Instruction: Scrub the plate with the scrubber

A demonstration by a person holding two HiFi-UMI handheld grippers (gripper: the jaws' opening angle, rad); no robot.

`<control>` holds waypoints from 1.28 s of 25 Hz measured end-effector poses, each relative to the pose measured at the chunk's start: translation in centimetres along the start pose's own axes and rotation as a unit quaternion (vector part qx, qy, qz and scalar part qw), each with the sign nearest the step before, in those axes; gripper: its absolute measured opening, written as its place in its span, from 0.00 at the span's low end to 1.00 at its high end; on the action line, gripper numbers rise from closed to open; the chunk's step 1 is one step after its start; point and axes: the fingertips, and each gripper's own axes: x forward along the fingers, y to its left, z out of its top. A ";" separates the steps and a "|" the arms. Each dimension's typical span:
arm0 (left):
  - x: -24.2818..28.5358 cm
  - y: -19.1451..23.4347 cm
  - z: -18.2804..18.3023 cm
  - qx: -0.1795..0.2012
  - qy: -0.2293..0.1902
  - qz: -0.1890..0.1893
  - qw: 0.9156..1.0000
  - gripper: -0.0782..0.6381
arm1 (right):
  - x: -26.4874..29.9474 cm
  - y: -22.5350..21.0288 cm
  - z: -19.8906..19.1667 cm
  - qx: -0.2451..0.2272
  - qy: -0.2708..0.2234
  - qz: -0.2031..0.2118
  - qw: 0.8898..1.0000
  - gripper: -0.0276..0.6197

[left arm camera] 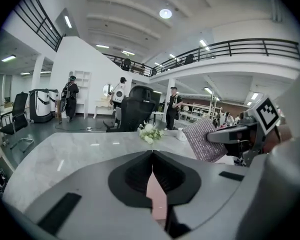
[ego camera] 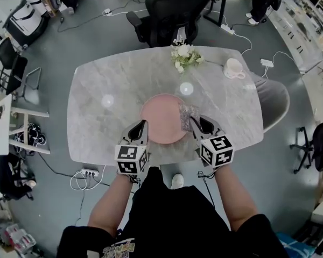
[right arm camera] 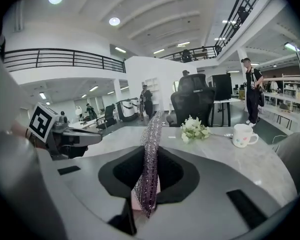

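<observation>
Pink and round, the plate point(ego camera: 160, 120) lies on the marble worktop point(ego camera: 107, 79), near the edge closest to us. Our right hand-held gripper point(ego camera: 197, 123) is clamped on the silvery scrubber point(ego camera: 188, 116), which stands on edge between its jaws over the plate's right rim. Our left hand-held gripper point(ego camera: 141, 126) has its jaws pressed together with nothing between them, by the plate's left rim. Farther back sit white flowers point(ego camera: 184, 55) and a cup point(ego camera: 234, 69).

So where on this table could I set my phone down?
The table's left end, left of the plate, is bare; so is the right end nearer than the mug. Crowded: around the plate, with left gripper, right gripper and scrubber at it; flowers at the far edge.
</observation>
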 end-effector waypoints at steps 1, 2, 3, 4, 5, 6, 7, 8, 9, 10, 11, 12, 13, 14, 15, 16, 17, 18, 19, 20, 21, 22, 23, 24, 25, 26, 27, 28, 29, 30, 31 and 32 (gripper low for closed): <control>-1.0 -1.1 0.3 0.001 -0.005 -0.010 1.000 0.13 | -0.9 0.5 0.1 -0.003 -0.004 0.006 1.000 0.16; -2.1 -2.1 0.5 0.001 -0.011 -0.019 1.000 0.13 | -1.9 1.0 0.1 -0.006 -0.008 0.012 1.000 0.16; -3.3 -3.2 0.6 0.002 -0.016 -0.026 1.000 0.13 | -2.9 1.5 0.0 -0.008 -0.011 0.018 1.000 0.16; -4.5 -4.2 0.6 0.004 -0.020 -0.031 0.999 0.13 | -4.0 2.0 -0.2 -0.011 -0.014 0.023 1.000 0.16; -5.6 -5.2 0.5 0.007 -0.025 -0.034 0.999 0.13 | -5.0 2.5 -0.4 -0.013 -0.017 0.027 0.999 0.16; -6.7 -6.1 0.4 0.010 -0.029 -0.035 0.999 0.13 | -5.9 3.0 -0.5 -0.016 -0.020 0.032 0.999 0.16; -7.6 -6.8 0.2 0.011 -0.033 -0.035 0.999 0.13 | -6.7 3.5 -0.6 -0.019 -0.023 0.037 0.999 0.16; -8.6 -7.5 0.0 0.010 -0.036 -0.035 0.999 0.13 | -7.5 4.0 -0.8 -0.021 -0.025 0.042 0.999 0.16; -9.5 -8.1 -0.3 0.009 -0.039 -0.035 0.999 0.13 | -8.2 4.5 -1.1 -0.023 -0.027 0.046 0.998 0.16; -10.4 -8.7 -0.6 0.008 -0.041 -0.035 0.999 0.13 | -8.9 5.0 -1.4 -0.024 -0.028 0.050 0.998 0.16; -11.3 -9.3 -1.0 0.008 -0.042 -0.036 0.998 0.13 | -9.6 5.5 -1.7 -0.025 -0.028 0.054 0.998 0.16; -12.1 -9.9 -1.3 0.008 -0.043 -0.036 0.998 0.13 | -10.3 6.1 -1.9 -0.026 -0.029 0.058 0.998 0.16; -13.0 -10.3 -1.6 0.009 -0.044 -0.036 0.998 0.13 | -10.9 6.6 -2.1 -0.028 -0.029 0.061 0.997 0.16; -13.8 -10.6 -1.8 0.010 -0.045 -0.036 0.998 0.13 | -11.4 7.2 -2.3 -0.029 -0.029 0.064 0.997 0.16; -14.5 -10.9 -2.0 0.011 -0.046 -0.036 0.998 0.13 | -11.8 7.8 -2.4 -0.030 -0.029 0.067 0.997 0.16; -15.3 -11.0 -2.2 0.012 -0.048 -0.036 0.998 0.13 | -12.1 8.4 -2.6 -0.031 -0.030 0.069 0.997 0.16; -16.0 -11.0 -2.4 0.013 -0.049 -0.036 0.998 0.13 | -12.3 9.1 -2.7 -0.030 -0.031 0.072 0.996 0.15; -16.7 -10.9 -2.6 0.014 -0.050 -0.036 0.998 0.13 | -12.5 9.9 -2.9 -0.030 -0.031 0.075 0.996 0.16; -17.3 -10.8 -2.9 0.013 -0.050 -0.037 0.998 0.13 | -12.7 10.6 -3.2 -0.029 -0.032 0.077 0.996 0.15; -18.0 -10.7 -3.1 0.011 -0.051 -0.038 0.998 0.13 | -12.9 11.4 -3.4 -0.028 -0.033 0.078 0.996 0.15; -18.6 -10.5 -3.3 0.009 -0.051 -0.040 0.998 0.13 | -13.1 12.1 -3.5 -0.027 -0.034 0.078 0.996 0.15; -19.1 -10.4 -3.4 0.008 -0.051 -0.043 0.998 0.13 | -13.3 12.8 -3.5 -0.027 -0.036 0.078 0.996 0.15; -19.7 -10.2 -3.5 0.009 -0.051 -0.046 0.998 0.13 | -13.4 13.6 -3.5 -0.027 -0.038 0.076 0.996 0.15; -20.3 -10.0 -3.6 0.011 -0.051 -0.050 0.997 0.13 | -13.6 14.3 -3.5 -0.026 -0.040 0.073 0.996 0.15; -20.9 -9.8 -3.7 0.013 -0.052 -0.054 0.997 0.13 | -13.8 15.0 -3.6 -0.025 -0.042 0.069 0.996 0.15; -21.4 -9.5 -3.8 0.015 -0.053 -0.058 0.997 0.13 | -13.9 15.7 -3.7 -0.023 -0.043 0.064 0.997 0.15; -21.9 -9.3 -3.8 0.017 -0.053 -0.063 0.996 0.13 | -14.1 16.3 -3.8 -0.020 -0.044 0.059 0.997 0.15; -22.4 -9.0 -3.8 0.018 -0.054 -0.069 0.996 0.13 | -14.2 17.0 -3.9 -0.018 -0.046 0.053 0.997 0.15; -22.9 -8.8 -3.9 0.020 -0.055 -0.075 0.995 0.13 | -14.4 17.7 -4.0 -0.016 -0.047 0.047 0.998 0.15; -23.4 -8.6 -3.9 0.023 -0.056 -0.082 0.995 0.13 | -14.6 18.3 -4.1 -0.015 -0.048 0.041 0.998 0.15; -24.0 -8.4 -4.0 0.025 -0.057 -0.089 0.994 0.13 | -14.8 19.1 -4.2 -0.013 -0.049 0.035 0.998 0.15; -24.5 -8.1 -4.1 0.027 -0.057 -0.095 0.993 0.13 | -15.1 19.8 -4.3 -0.012 -0.051 0.029 0.998 0.15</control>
